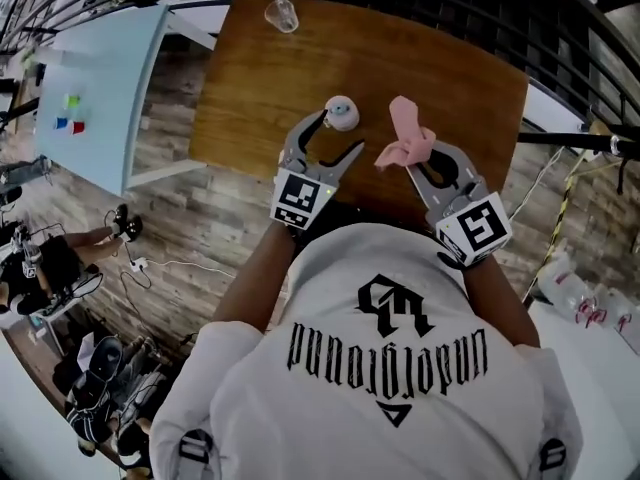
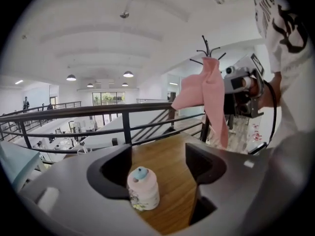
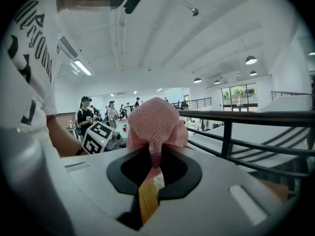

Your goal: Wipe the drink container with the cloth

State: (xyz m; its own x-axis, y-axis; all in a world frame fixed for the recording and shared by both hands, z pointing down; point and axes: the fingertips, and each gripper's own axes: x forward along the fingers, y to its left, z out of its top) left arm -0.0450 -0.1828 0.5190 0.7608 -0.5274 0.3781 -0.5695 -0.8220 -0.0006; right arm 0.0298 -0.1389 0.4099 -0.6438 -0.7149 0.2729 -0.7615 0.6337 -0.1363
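Note:
The drink container [image 1: 341, 114], small and pale with a light blue cap, stands upright on the wooden table [image 1: 260, 78]. My left gripper [image 1: 338, 136] is open around it. In the left gripper view the container [image 2: 143, 188] stands between the jaws, close to the left one, and nothing presses on it. My right gripper [image 1: 415, 158] is shut on a pink cloth [image 1: 408, 133], which bunches up above its jaws to the right of the container. The right gripper view shows the cloth [image 3: 155, 124] pinched in the narrow gap of the gripper [image 3: 155, 168].
A clear glass [image 1: 282, 13] stands near the table's far edge. A black railing [image 2: 123, 112] runs behind the table. A light blue table [image 1: 100, 88] with small coloured blocks is at the left, over a wood-plank floor with cables.

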